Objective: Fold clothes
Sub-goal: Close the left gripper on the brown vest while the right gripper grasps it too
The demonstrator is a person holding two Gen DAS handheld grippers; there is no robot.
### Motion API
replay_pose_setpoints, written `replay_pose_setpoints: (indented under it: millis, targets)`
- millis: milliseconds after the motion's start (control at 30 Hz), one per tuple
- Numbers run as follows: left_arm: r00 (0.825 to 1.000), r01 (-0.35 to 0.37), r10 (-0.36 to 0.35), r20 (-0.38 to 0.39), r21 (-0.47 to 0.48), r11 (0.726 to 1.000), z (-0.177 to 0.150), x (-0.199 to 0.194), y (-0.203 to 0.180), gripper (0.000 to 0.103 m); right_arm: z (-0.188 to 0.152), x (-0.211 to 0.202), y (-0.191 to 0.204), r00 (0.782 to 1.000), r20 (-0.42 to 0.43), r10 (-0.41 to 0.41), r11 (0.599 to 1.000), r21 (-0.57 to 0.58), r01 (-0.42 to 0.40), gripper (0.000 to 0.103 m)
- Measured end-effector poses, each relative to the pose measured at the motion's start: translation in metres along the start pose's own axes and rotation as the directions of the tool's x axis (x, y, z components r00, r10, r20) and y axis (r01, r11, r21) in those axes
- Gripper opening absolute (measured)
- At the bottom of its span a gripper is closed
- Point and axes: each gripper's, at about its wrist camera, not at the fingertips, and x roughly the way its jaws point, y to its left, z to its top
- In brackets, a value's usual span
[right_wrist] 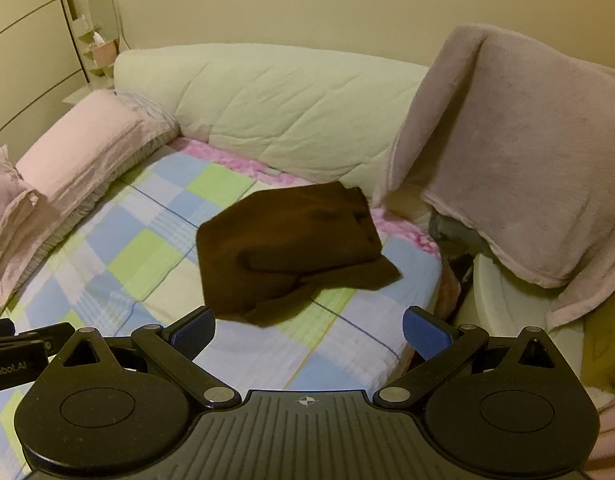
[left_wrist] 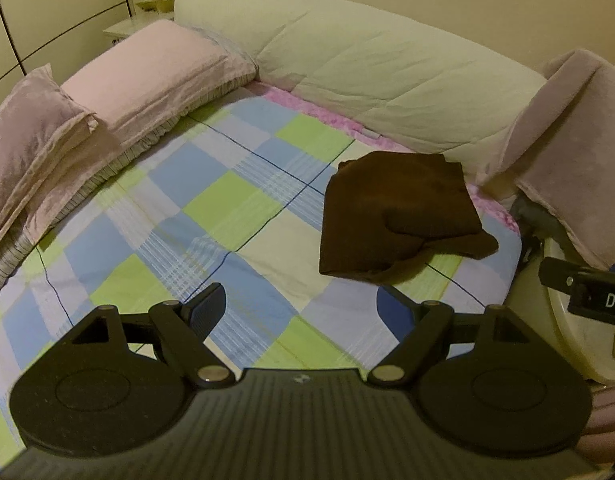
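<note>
soft brown garment [left_wrist: 399,216], lumpy fold

Black left claw [left_wrist: 301,308], black right claw [right_wrist: 309,330], blue pads [right_wrist: 425,332], silver pivot screws

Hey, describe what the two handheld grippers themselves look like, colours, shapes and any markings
Both are black plastic. The left gripper and right gripper each have a ribbed body with a small crosshair mark, two round discs, silver-riveted linkage arms and blue finger pads. White lettering shows on each gripper's side, cut off by the frame. No cables, hands or sleeves are visible.
</note>
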Motion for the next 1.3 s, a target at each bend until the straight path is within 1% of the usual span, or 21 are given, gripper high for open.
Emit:
replay_pose_setpoints:
  millis: [233, 333, 433, 600, 733, 833, 967, 1167, 1300]
  targets:
    - [1.0, 0.0, 0.0, -0.031, 0.007, 1.0, 0.015, 0.026, -0.02, 0.08, 0.014, 0.024, -0.016, 0.999, -0.032, 0.006, 1.0, 0.0, -0.006, 0.103]
    - [0.999, 0.015, -0.015, -0.042, 0.008, 1.0, 0.021, 0.035, -0.026, 0.08, 0.02, 0.033, -0.022, 0.999, -0.035, 0.02, 1.0, -0.001, -0.02, 0.103]
    - [0.998, 0.019, -0.018, -0.056, 0.008, 1.0, 0.025, 0.046, -0.03, 0.08, 0.023, 0.045, -0.028, 0.998, -0.056, 0.036, 0.999, 0.008, -0.036, 0.103]
    - [0.998, 0.037, -0.036, -0.047, 0.019, 0.999, 0.027, 0.065, -0.035, 0.08, 0.024, 0.067, -0.04, 0.994, -0.088, 0.061, 0.998, 0.023, -0.059, 0.103]
    - [0.997, 0.054, -0.053, -0.049, 0.028, 0.998, 0.029, 0.083, -0.04, 0.077, 0.024, 0.087, -0.05, 0.992, -0.107, 0.067, 0.997, 0.042, -0.063, 0.103]
    - [0.996, 0.062, -0.061, -0.059, 0.015, 0.998, 0.032, 0.099, -0.042, 0.077, 0.026, 0.102, -0.056, 0.989, -0.121, 0.082, 0.995, 0.067, -0.075, 0.103]
    - [0.995, 0.088, -0.088, -0.056, 0.002, 0.996, 0.037, 0.121, -0.045, 0.077, 0.03, 0.126, -0.065, 0.984, -0.142, 0.109, 0.989, 0.117, -0.093, 0.103]
    - [0.989, 0.131, -0.131, -0.064, -0.009, 0.991, 0.048, 0.159, -0.05, 0.077, 0.038, 0.166, -0.079, 0.979, -0.173, 0.11, 0.981, 0.175, -0.079, 0.102]
    - [0.985, 0.153, -0.154, -0.077, -0.016, 0.988, 0.055, 0.186, -0.054, 0.077, 0.045, 0.194, -0.092, 0.976, -0.183, 0.12, 0.969, 0.236, -0.075, 0.101]
